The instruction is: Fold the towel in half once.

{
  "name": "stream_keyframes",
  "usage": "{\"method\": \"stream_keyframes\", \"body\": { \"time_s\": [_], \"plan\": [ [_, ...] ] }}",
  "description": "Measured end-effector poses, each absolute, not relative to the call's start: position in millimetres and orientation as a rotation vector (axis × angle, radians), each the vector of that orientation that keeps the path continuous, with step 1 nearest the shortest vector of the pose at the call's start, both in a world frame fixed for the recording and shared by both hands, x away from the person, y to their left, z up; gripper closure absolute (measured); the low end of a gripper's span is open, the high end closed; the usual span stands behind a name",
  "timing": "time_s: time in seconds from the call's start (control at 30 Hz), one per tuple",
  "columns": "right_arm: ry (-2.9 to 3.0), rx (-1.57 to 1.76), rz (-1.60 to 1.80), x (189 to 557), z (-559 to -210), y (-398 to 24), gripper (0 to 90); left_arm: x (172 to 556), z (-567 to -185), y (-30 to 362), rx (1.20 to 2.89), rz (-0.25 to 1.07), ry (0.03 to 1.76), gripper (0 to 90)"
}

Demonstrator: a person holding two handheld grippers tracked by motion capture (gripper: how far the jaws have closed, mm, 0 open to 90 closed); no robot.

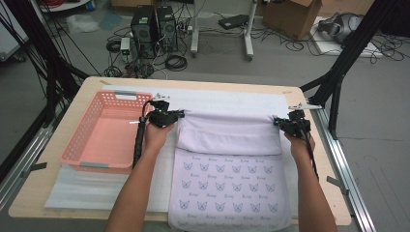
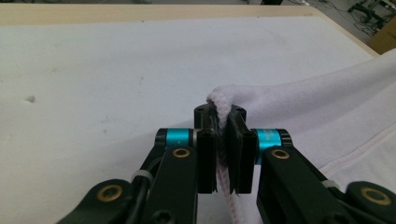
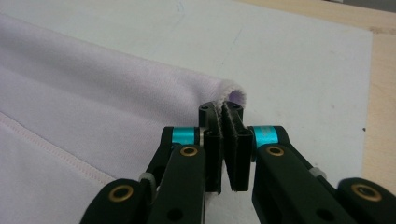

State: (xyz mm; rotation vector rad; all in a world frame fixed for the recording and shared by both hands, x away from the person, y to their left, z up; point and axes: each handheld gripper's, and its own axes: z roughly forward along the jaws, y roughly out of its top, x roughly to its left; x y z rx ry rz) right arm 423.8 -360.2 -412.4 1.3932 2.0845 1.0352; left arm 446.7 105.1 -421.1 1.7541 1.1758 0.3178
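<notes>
- Where the high view looks down on the surface point(image 1: 63, 140), the left gripper point(image 1: 180, 114) and the right gripper point(image 1: 276, 122) each hold one end of the folded edge of the pale lilac cloth point(image 1: 227, 137). That edge lies doubled over the printed part of the cloth, which runs to the near side. A pink basket point(image 1: 77, 145) sits to the left, apart from the cloth.
- As the left gripper view shows, its fingers point(image 2: 205, 158) are nearly closed and pinch the bunched cloth corner point(image 2: 222, 105), which sits just above the white mat point(image 2: 93, 84).
- As the right gripper view shows, its fingers point(image 3: 215, 154) are likewise nearly closed on the hemmed corner point(image 3: 233, 93).
- Judged step: a fold is being laid.
- Next move calls for lowering both corners level, aligning the edge, then opening both sets of fingers together.
</notes>
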Motion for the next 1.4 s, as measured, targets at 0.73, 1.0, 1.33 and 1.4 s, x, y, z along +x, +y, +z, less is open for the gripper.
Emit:
{"method": "stream_keyframes", "body": {
  "time_s": [0.73, 1.0, 1.33, 1.4],
  "plan": [
    [2.21, 1.438, 1.08, 398, -410, -364, 70.2, 411, -426, 100, 1.79, 0.217, 1.082, 55.5],
    [2.268, 1.441, 1.038, 396, -413, -357, 64.2, 406, -438, 100, 1.808, 0.179, 1.097, 54.9],
    [2.313, 1.491, 0.981, 394, -426, -360, 78.7, 403, -446, 96, 1.878, 0.208, 1.147, 70.6],
    [2.313, 1.491, 1.009, 391, -429, -363, 84.1, 401, -445, 94, 1.901, 0.219, 1.155, 80.6]
  ]
}}
